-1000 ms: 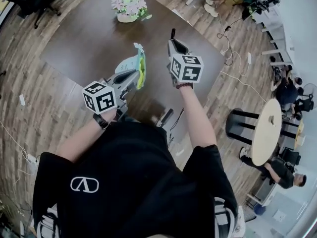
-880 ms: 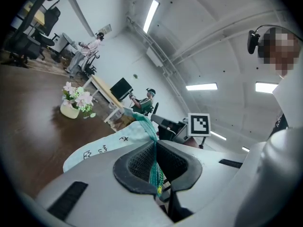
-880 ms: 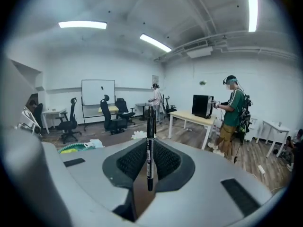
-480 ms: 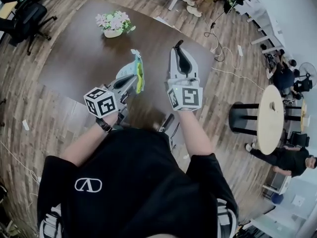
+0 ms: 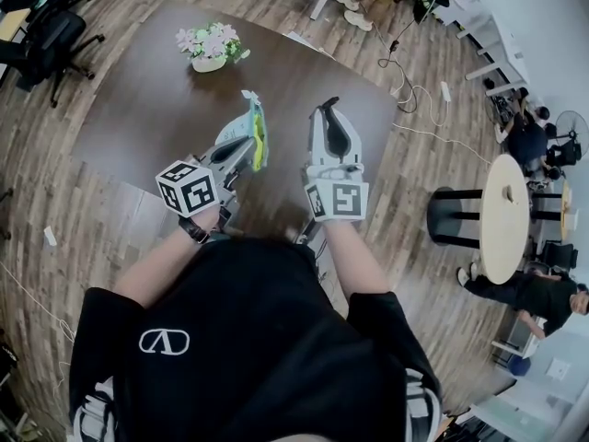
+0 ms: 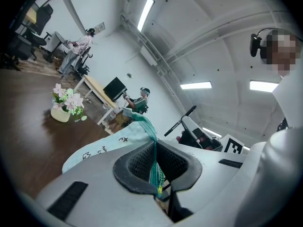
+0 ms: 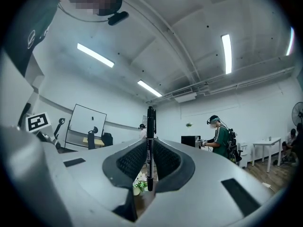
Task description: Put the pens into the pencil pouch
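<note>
1. Clamping the mesh edge of the pencil pouch (image 6: 113,145), the jaws of the left gripper (image 6: 157,171) hold it above the surface (image 5: 166,90), probably to present its opening.
2. Jaws of the right gripper (image 7: 150,164) pinch 1 black pen (image 7: 150,126) near the pouch, likely ready for insertion.

Light: bright, even, indoor. Source: ceiling strip lights (image 6: 146,14), blown out to white in both gripper views. Shadows soft and faint; the table (image 5: 156,99) reads dark and matte.

Head view: strong fisheye, floor (image 5: 55,201) boards bow toward the edges, and outlines are crisp.

Gripper views: round image with black corners and a dim rim. Pen (image 7: 150,145) and pouch (image 6: 118,143) are fairly sharp close to the lens. The nearest grey shell is soft, the far room slightly hazy.
</note>
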